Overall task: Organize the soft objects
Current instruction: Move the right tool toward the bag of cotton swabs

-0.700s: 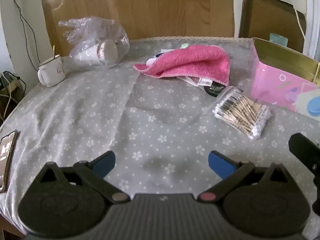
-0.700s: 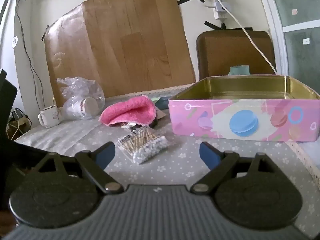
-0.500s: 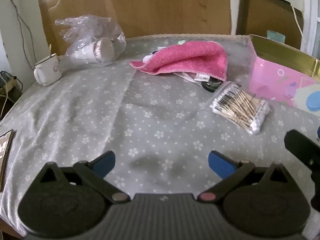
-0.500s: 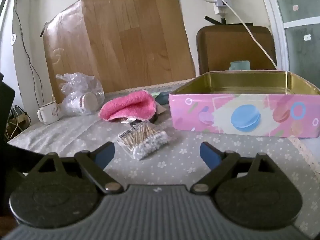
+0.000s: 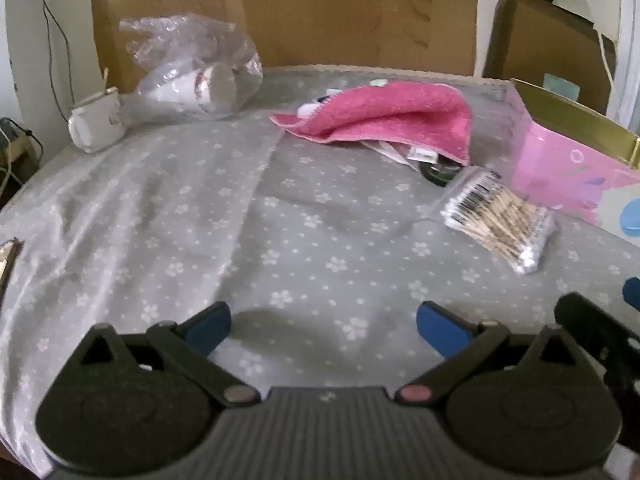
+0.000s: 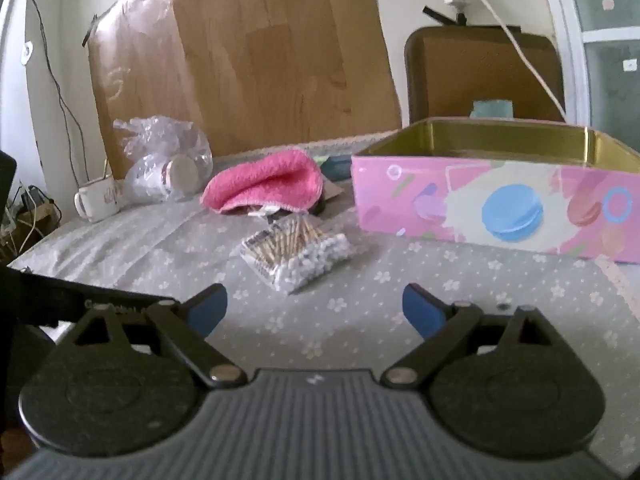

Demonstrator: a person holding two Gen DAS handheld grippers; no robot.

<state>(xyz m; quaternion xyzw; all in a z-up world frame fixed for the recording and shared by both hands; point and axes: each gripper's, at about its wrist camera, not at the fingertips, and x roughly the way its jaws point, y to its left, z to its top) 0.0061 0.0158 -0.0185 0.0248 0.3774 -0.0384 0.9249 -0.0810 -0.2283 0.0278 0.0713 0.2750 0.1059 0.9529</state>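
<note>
A pink towel (image 5: 384,116) lies crumpled at the far middle of the grey flowered tablecloth (image 5: 200,208), over some small items; it also shows in the right wrist view (image 6: 264,186). A clear bag of cotton swabs (image 5: 500,220) lies in front of it, right of centre (image 6: 296,250). An open pink tin box (image 6: 500,208) with a gold inside stands to the right (image 5: 572,160). My left gripper (image 5: 324,328) is open and empty above the near cloth. My right gripper (image 6: 316,308) is open and empty, just short of the swab bag.
A clear plastic bag with paper cups (image 5: 196,80) and a white mug (image 5: 96,120) stand at the far left. A phone edge (image 5: 8,256) lies at the left rim. A wooden board (image 6: 248,52) leans on the wall; a brown chair back (image 6: 484,72) stands behind the tin.
Both grippers have moved forward over the table, so the towel, swab bag and tin look nearer. Both stay open.
</note>
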